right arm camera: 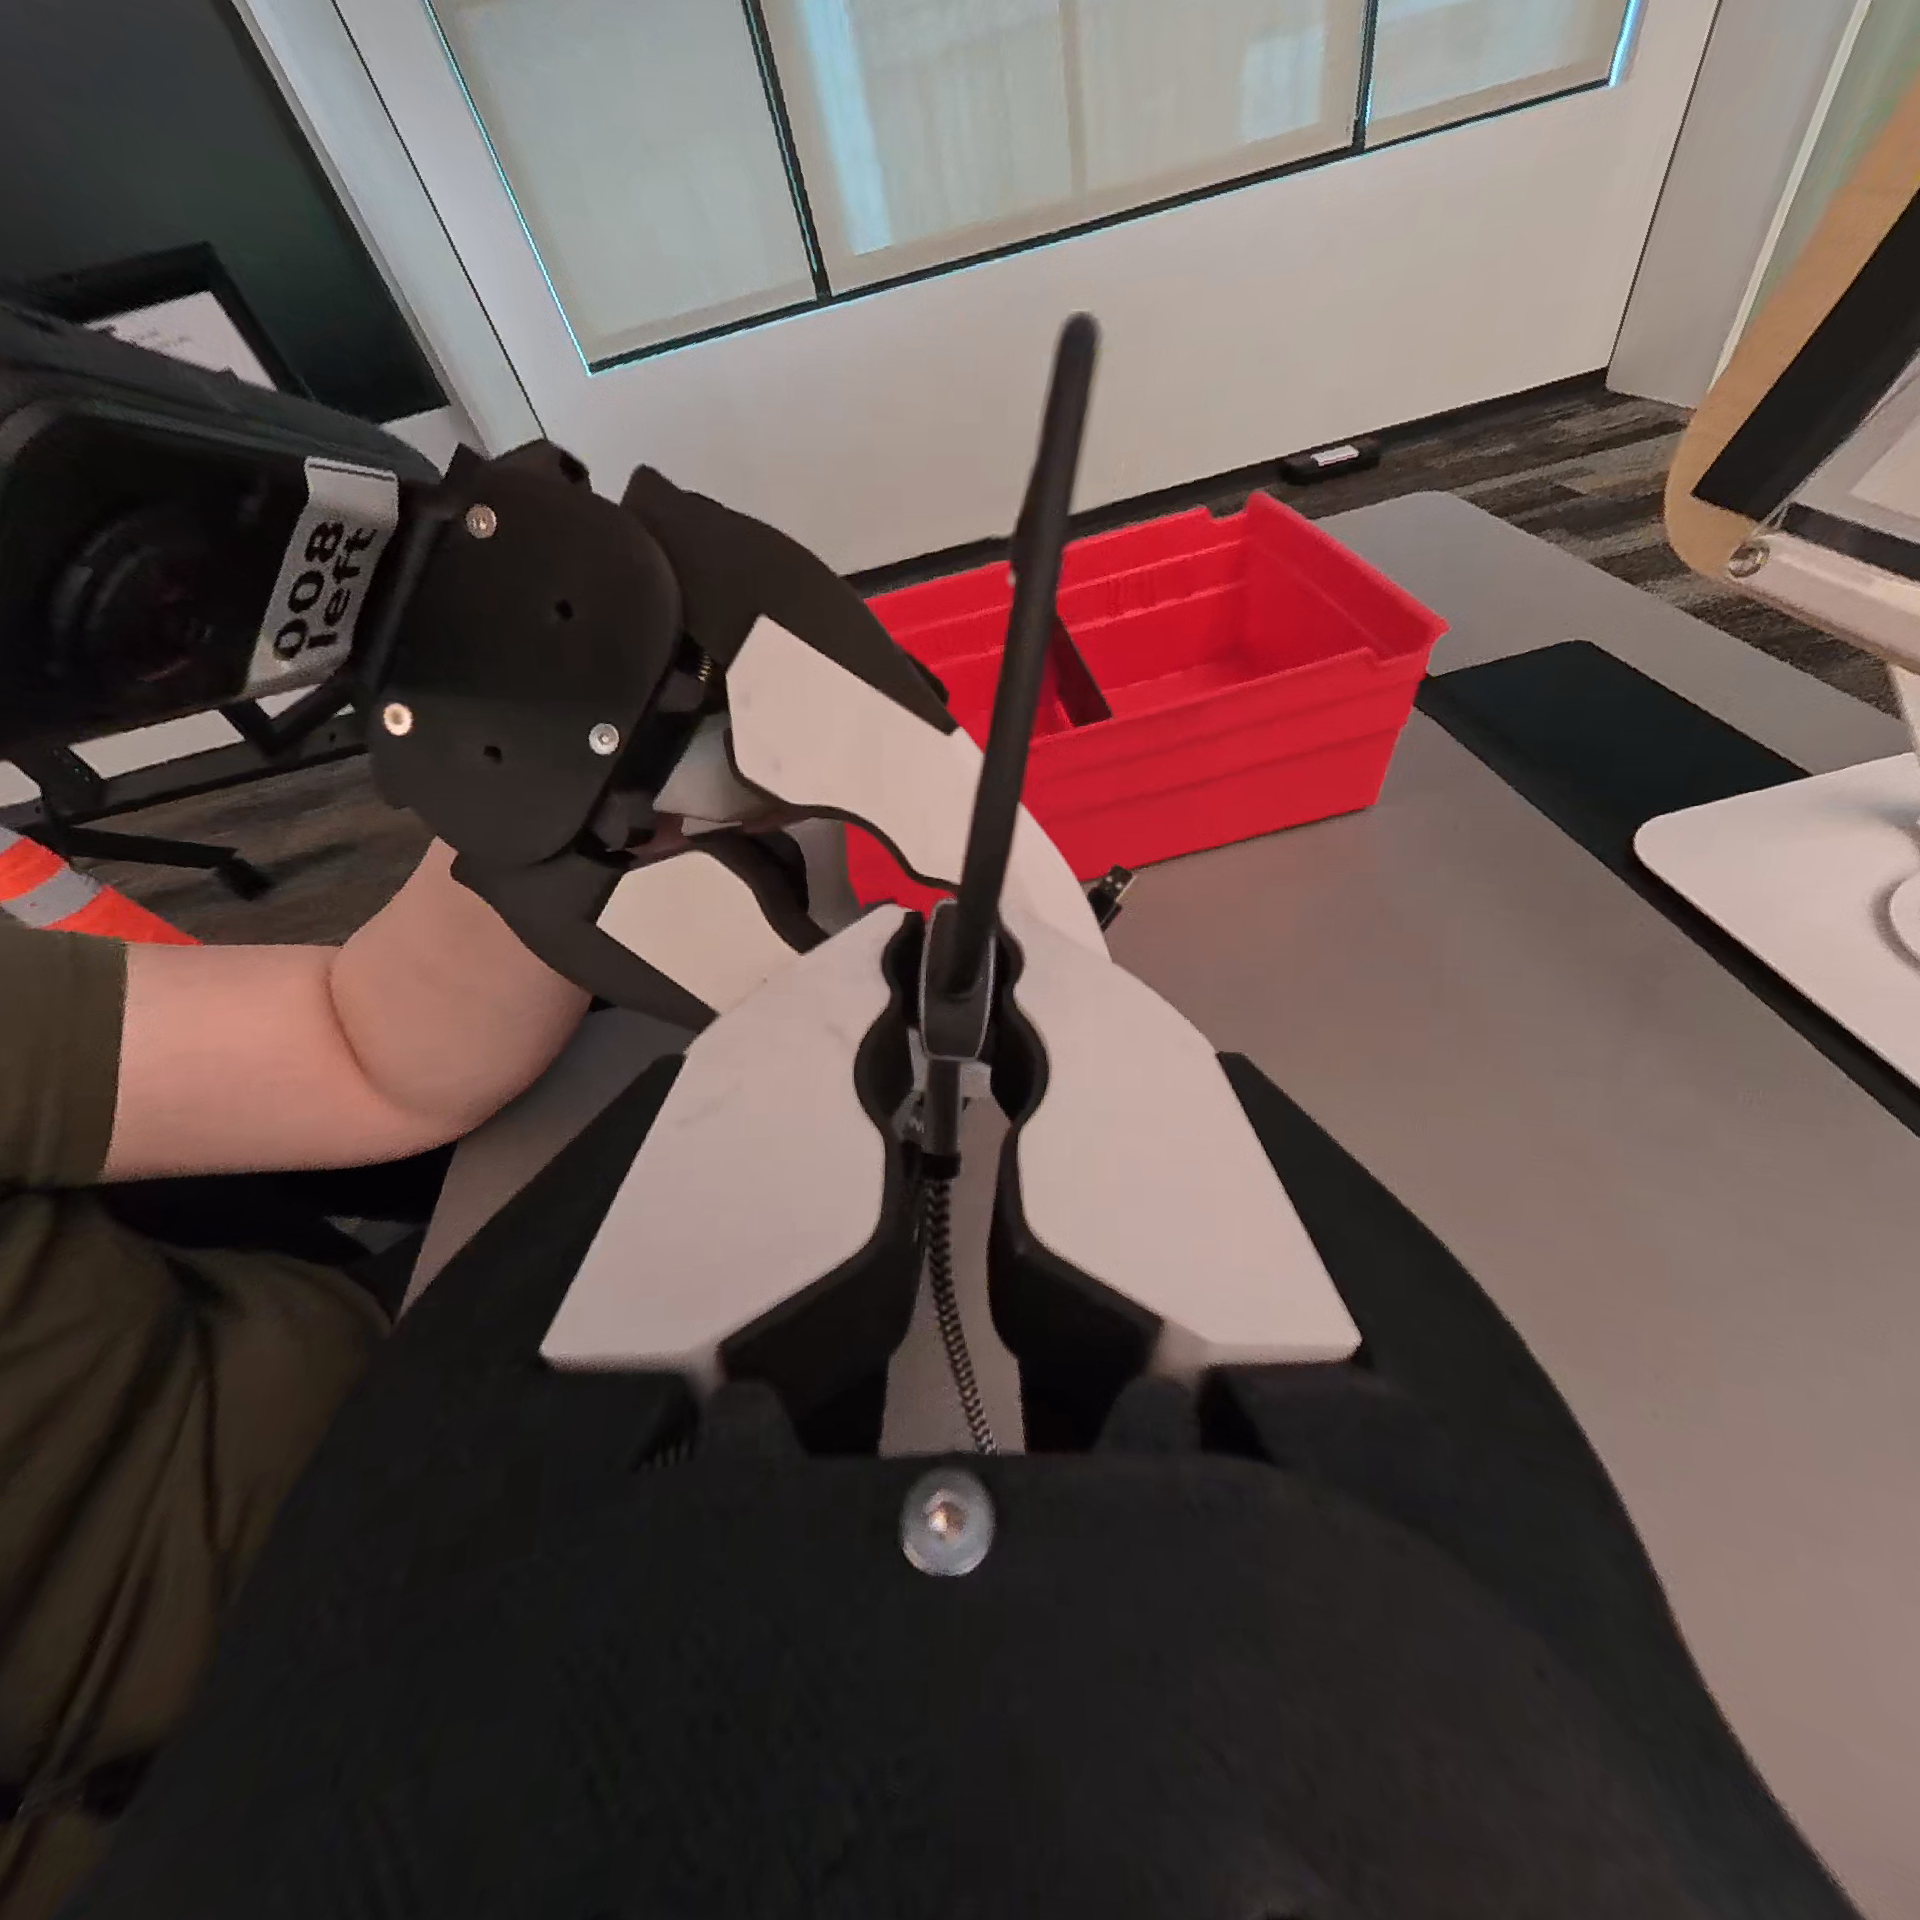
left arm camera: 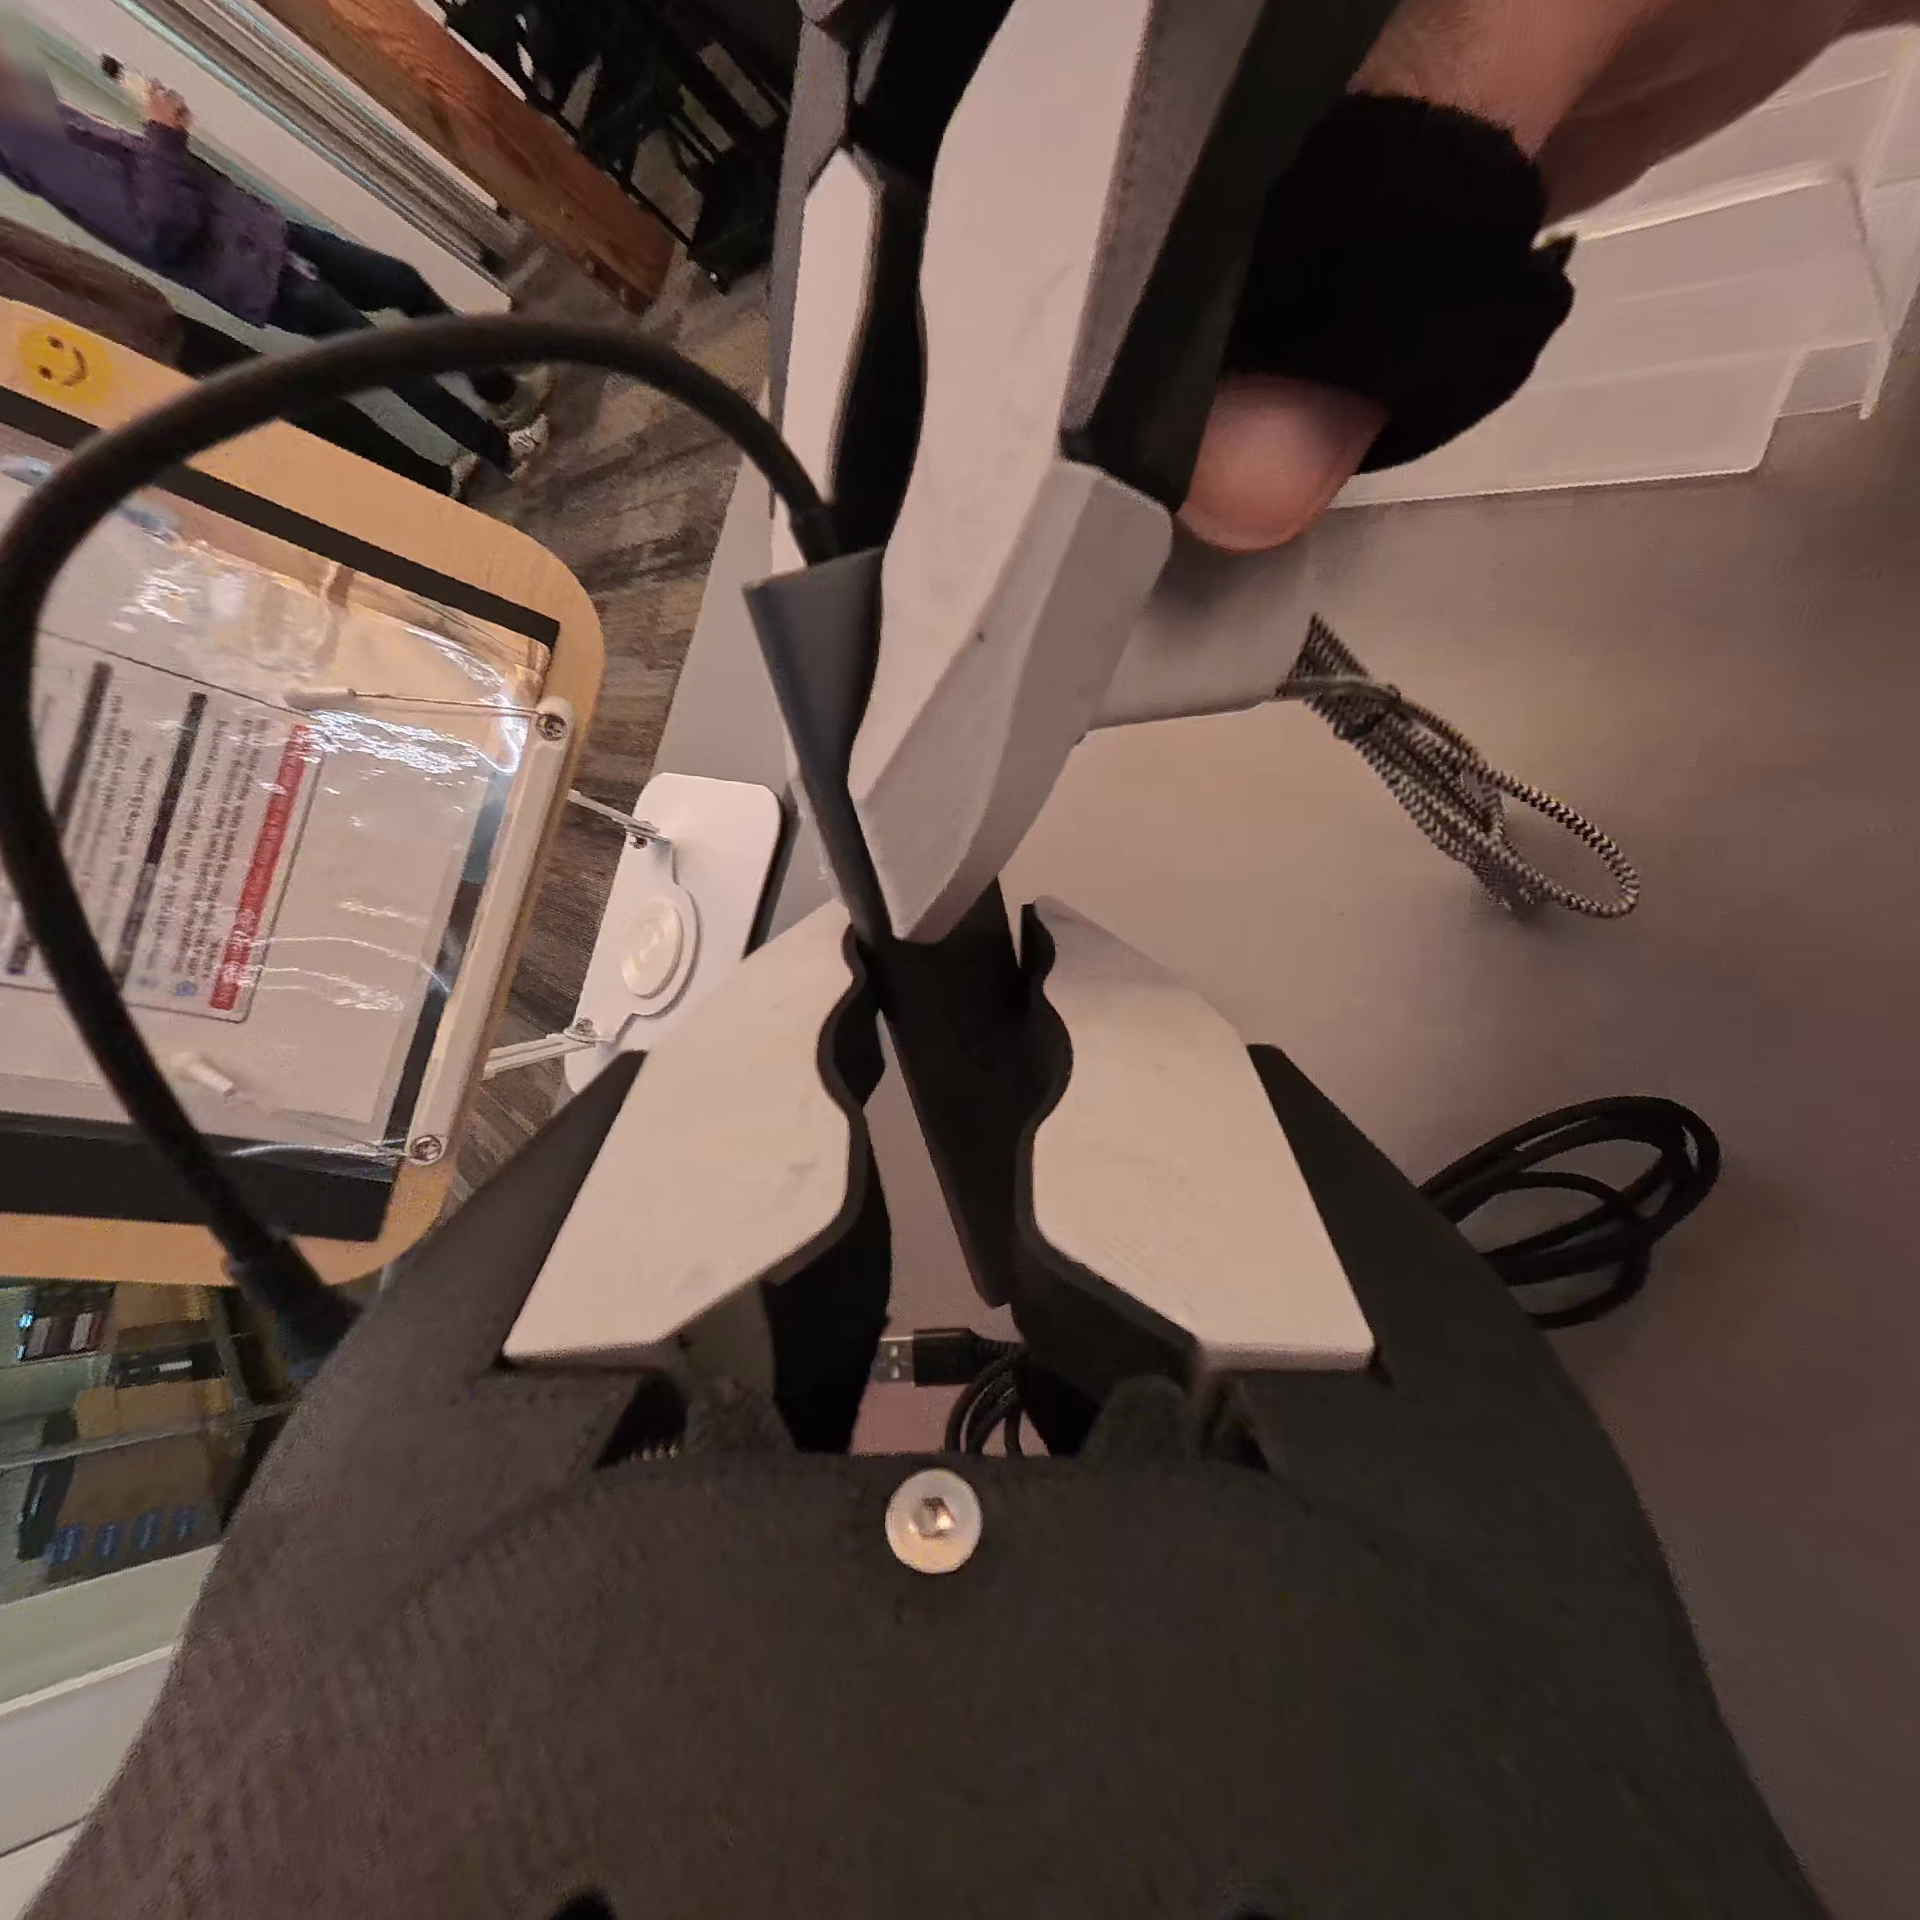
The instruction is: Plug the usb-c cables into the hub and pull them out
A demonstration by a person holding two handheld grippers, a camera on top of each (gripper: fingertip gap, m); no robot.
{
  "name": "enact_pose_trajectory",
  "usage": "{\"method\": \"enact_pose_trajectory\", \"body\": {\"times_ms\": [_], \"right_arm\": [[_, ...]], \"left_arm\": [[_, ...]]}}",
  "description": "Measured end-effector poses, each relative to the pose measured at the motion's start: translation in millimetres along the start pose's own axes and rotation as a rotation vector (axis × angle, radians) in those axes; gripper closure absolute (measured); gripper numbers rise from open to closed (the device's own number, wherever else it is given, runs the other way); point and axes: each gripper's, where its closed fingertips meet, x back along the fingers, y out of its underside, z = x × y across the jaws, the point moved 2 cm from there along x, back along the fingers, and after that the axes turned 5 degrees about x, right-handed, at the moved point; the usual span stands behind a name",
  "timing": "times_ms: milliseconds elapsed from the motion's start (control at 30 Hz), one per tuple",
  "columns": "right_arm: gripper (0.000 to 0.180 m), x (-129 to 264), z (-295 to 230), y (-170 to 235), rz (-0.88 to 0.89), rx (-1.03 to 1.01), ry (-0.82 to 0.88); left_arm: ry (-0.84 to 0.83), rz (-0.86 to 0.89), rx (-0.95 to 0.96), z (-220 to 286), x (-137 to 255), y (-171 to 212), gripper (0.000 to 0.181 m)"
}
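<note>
the left gripper (left arm camera: 940,997) is seen pressed together on the dark hub (left arm camera: 951,1081), a flat slab pinched edge-on between the white fingers (left arm camera: 727,1153). the right gripper (right arm camera: 951,997) is clamped on the grey plug (right arm camera: 951,1013) of the braided usb-c cable (right arm camera: 951,1309), whose black-and-white cord is trailed back between the fingers toward the camera. in the left wrist view the right gripper (left arm camera: 935,904) is brought in nose-down against the top end of the hub, tips meeting tips; whether the plug is seated in a port cannot be told. the hub's own black lead (left arm camera: 156,582) is looped high off to the left of that view, and it is seen rising as a dark stalk (right arm camera: 1029,623) in the right wrist view. the loose end of the braided cable (left arm camera: 1496,821) is left lying on the grey table (left arm camera: 1558,987). a coiled black cable (left arm camera: 1579,1216) is lying nearby on the table. beyond the grippers, a red bin (right arm camera: 1226,686) is set at the table's far edge.
</note>
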Motion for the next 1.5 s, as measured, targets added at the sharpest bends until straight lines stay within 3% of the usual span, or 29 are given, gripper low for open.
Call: {"method": "enact_pose_trajectory", "body": {"times_ms": [33,300,467,567,900,1033,1267,1500], "right_arm": [[0.169,0,0,-2,0.01,-0.007,0.005],[0.169,1,4,-6,0.064,-0.059,0.069],[0.169,4,1,-14,0.093,-0.068,0.098],[0.169,18,3,-34,0.132,-0.061,0.14],[0.169,129,-9,-174,0.145,0.126,0.414],[0.169,183,-13,-203,0.089,0.188,0.561],[0.169,254,-8,-186,0.016,0.143,0.731],[0.169,278,22,-134,-0.045,0.06,0.762]], "left_arm": [[0.007,0.013,0.012,1,2,-1,0.154],[0.158,0.186,0.119,4,46,-19,0.116],[0.214,0.409,0.186,-6,108,-33,0.113],[0.138,0.485,0.236,-24,137,-27,0.114],[0.122,0.704,0.303,-40,191,-20,0.117],[0.112,0.691,0.296,-41,191,-15,0.117],[0.121,0.69,0.292,-40,192,-13,0.117],[0.137,0.675,0.267,-33,190,-16,0.118]]}}
